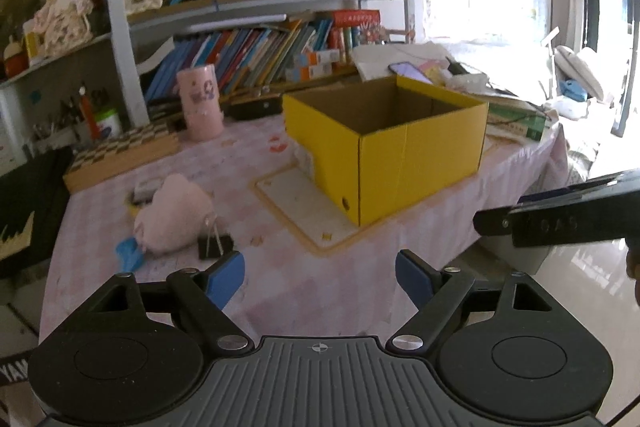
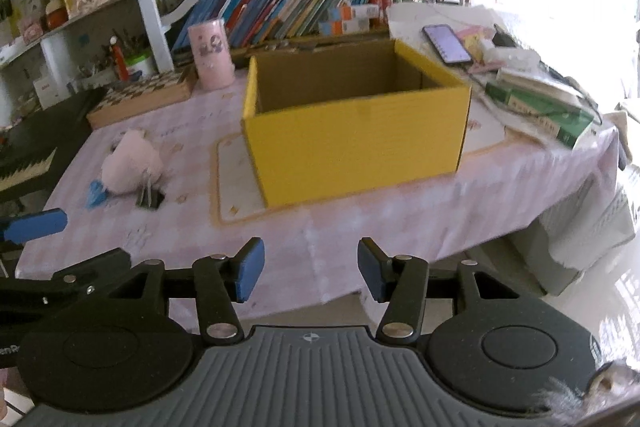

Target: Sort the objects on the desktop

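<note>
Left wrist view: approach step. Left gripper (image 1: 320, 281) and right gripper (image 2: 311, 269) spread, empty; pink plush (image 1: 172, 217), binder clip (image 1: 216, 245) beside yellow box (image 1: 400, 155). Next: reach the clip.

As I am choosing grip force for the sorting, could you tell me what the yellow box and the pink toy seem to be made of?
Yellow box: likely cardboard, matte yellow outside, with a plain brown inside and a folded corner seam.
Pink toy: apparently soft plush fabric, with a fuzzy, rounded, slumped outline.
</note>
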The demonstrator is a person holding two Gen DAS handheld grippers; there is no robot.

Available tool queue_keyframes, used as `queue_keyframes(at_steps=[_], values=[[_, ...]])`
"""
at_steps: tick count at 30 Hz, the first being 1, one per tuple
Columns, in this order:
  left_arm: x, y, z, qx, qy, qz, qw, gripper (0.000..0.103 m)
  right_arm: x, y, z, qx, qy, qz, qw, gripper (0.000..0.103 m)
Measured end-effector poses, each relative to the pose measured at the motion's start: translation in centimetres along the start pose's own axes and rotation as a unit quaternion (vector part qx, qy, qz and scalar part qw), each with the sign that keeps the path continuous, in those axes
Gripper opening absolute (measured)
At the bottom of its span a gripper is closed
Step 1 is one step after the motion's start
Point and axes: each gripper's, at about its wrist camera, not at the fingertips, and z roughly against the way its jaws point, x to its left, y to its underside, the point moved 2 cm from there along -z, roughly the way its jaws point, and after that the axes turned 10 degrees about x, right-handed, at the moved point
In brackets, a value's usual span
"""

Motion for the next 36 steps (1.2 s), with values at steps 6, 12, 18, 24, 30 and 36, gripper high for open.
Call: queue_keyframes(at_steps=[6,12,18,24,30,36], values=[[0.8,2.1,1.4,0.008,-0.021,0.005,0.9997,0.089,2.3,2.4,-0.2,0.015,-0.008,0.019,1.0,0.052],[2.4,3.7,2.5,0.024,-0.043,0.026,0.9985,0.089,5.0,3.5,-0.6,0.029,-0.029,0.048,0.998,0.055],[3.7,5.0,3.5,0.031,-0.068,0.052,0.9958,0.089,8.1,3.5,-1.4,0.042,-0.059,0.096,0.993,0.057],[5.4,6.0,4.4,0.033,-0.1,0.094,0.99,0.089,10.8,3.7,-2.1,0.052,-0.086,0.138,0.985,0.06],[7.1,6.3,4.9,0.017,-0.127,0.135,0.9825,0.089,12.1,3.4,-2.5,0.051,-0.097,0.161,0.981,0.061],[7.4,6.0,4.6,0.013,-0.136,0.133,0.9816,0.089,12.8,2.4,-3.2,0.043,-0.105,0.16,0.981,0.061]])
